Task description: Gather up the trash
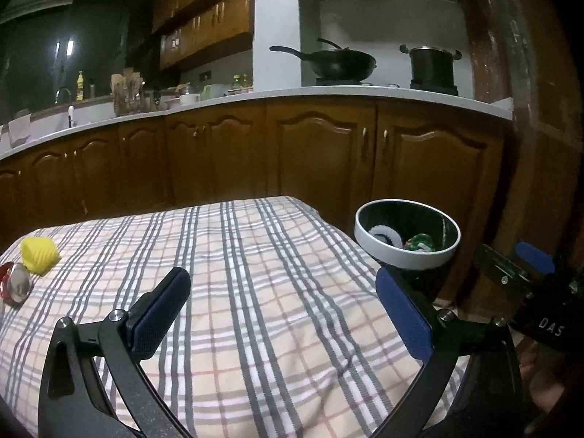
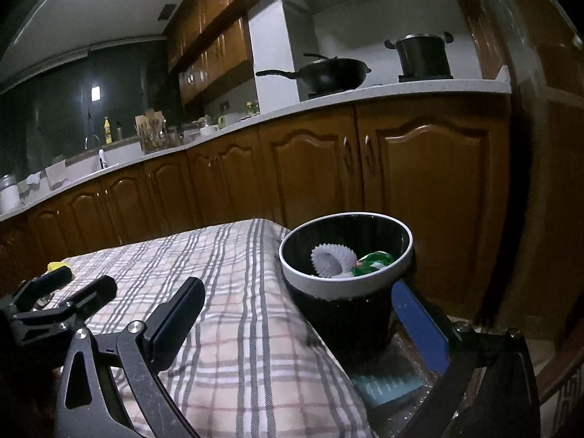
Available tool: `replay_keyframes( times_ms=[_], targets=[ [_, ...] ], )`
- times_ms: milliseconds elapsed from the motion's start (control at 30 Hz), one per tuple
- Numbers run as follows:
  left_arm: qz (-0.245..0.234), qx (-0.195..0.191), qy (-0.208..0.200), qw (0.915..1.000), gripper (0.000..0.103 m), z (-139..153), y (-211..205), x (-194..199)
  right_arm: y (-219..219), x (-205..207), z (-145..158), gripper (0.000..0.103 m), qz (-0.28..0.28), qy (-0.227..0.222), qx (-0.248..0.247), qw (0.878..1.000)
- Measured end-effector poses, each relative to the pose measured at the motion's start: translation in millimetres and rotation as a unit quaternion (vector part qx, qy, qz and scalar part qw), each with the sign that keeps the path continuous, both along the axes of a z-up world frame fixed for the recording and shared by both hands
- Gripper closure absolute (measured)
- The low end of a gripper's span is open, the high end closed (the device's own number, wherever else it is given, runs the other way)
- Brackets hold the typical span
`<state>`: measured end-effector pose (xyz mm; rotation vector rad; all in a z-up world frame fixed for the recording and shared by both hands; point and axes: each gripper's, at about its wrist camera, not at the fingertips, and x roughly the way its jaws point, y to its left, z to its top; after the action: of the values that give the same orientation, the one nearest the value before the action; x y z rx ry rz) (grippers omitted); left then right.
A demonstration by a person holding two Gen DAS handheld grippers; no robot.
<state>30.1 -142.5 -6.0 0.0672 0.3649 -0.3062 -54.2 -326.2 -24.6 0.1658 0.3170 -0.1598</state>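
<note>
Over the checked tablecloth (image 1: 255, 292), the left wrist view shows the left gripper (image 1: 284, 314) with its two blue-padded fingers (image 1: 160, 314) spread wide apart and nothing between them. At the far left of the cloth lies a yellow crumpled paper cup (image 1: 39, 255), and just beside it, nearer the camera, a red and silver piece of trash (image 1: 16, 283) sits at the picture's edge. Beyond the table's right edge stands a black bin with a white rim (image 1: 401, 255); inside it lie a white pleated paper (image 1: 385, 235) and a green and white wrapper (image 1: 421, 242), touching or nearly so. At the far right, the right gripper (image 1: 525, 266) shows only in part, beside the bin. Behind the table runs a row of brown cabinets (image 1: 321, 157) under a pale counter, with a black wok (image 1: 343, 62) and a dark pot (image 1: 432, 65) on the stove.

From the right wrist view, the right gripper (image 2: 306, 314) also stands wide open, holding nothing; its left finger (image 2: 179, 317) hangs over the tablecloth (image 2: 237, 328) and its right finger over the gap beside the table. The bin (image 2: 328, 284) is just ahead, between the fingertips, close against the table's right edge, with the white pleated paper (image 2: 332, 259) and the green wrapper (image 2: 374, 261) lying in it. At the far left, the left gripper (image 2: 78, 286) appears with its jaws parted, and the yellow cup (image 2: 57, 265) peeks out just behind it. Whether the red and silver piece shows here I cannot tell.
</note>
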Motion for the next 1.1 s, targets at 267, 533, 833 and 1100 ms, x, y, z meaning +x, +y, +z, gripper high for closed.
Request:
replay_keyframes(
  times_ms=[267,533,833,1100],
  targets=[
    [0.012,0.004,-0.006,0.9999,0.0,-0.9,2.6,-2.9,-1.7,0.9,-0.8,0.0,-0.004,0.003,0.002,1.0],
    [0.012,0.008,-0.01,0.9998,0.0,0.0,-1.1,-6.5,-1.8,0.5,-0.6,0.0,-0.003,0.003,0.003,1.0],
    [0.016,0.009,-0.009,0.9998,0.0,0.1,-3.1,-7.4,-0.9,-1.2,-0.2,0.0,0.0,0.005,0.004,1.0],
    [0.016,0.007,-0.009,0.9998,0.0,0.3,-1.8,-7.1,-1.2,-2.0,1.0,0.0,0.003,0.004,0.004,1.0]
  ],
)
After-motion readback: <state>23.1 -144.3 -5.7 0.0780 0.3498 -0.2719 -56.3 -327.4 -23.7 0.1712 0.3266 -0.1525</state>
